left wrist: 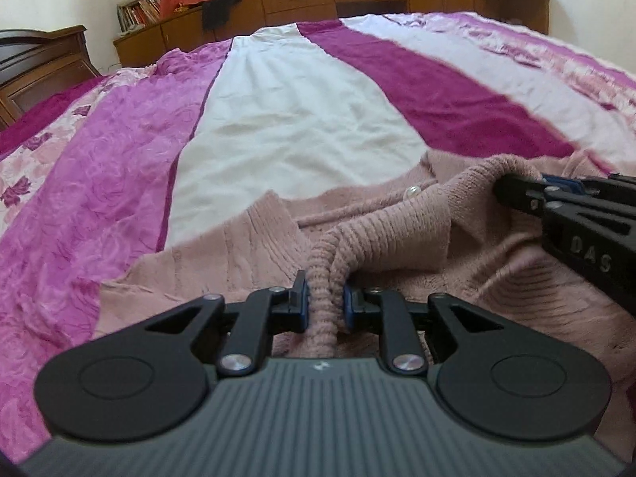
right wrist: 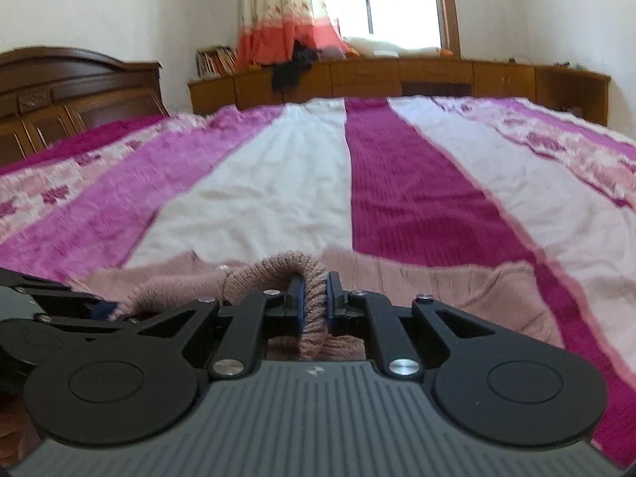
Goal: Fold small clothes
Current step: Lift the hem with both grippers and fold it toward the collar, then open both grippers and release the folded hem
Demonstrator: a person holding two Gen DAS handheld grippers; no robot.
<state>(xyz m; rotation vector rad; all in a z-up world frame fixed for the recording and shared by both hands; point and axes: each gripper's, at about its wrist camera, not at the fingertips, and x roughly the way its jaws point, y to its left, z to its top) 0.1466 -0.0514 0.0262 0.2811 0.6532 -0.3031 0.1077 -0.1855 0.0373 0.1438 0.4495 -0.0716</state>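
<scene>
A pink knitted cardigan [left wrist: 246,246] lies rumpled at the near edge of the bed [left wrist: 302,111], on a bedspread striped in magenta, pink and white. The left hand-held gripper [left wrist: 325,298] is clamped on a bunched ribbed edge of the knit, the fabric squeezed between its blue pads. The right hand-held gripper [right wrist: 315,296] is likewise clamped on a rolled ribbed band of the same cardigan, which arches up over its fingers.

In the left wrist view the right hand-held gripper enters from the right edge, its fingertips buried under a fold, so its grip cannot be read there. The gripper bodies cover the cardigan's near part, and its overall shape is hard to make out. A small pearly button [left wrist: 411,190] shows near the placket. The right wrist view is blurred across the bedspread. Beyond the bed stand a low wooden cabinet [right wrist: 397,75], a dark headboard [right wrist: 75,83] and a curtain [right wrist: 286,8].
</scene>
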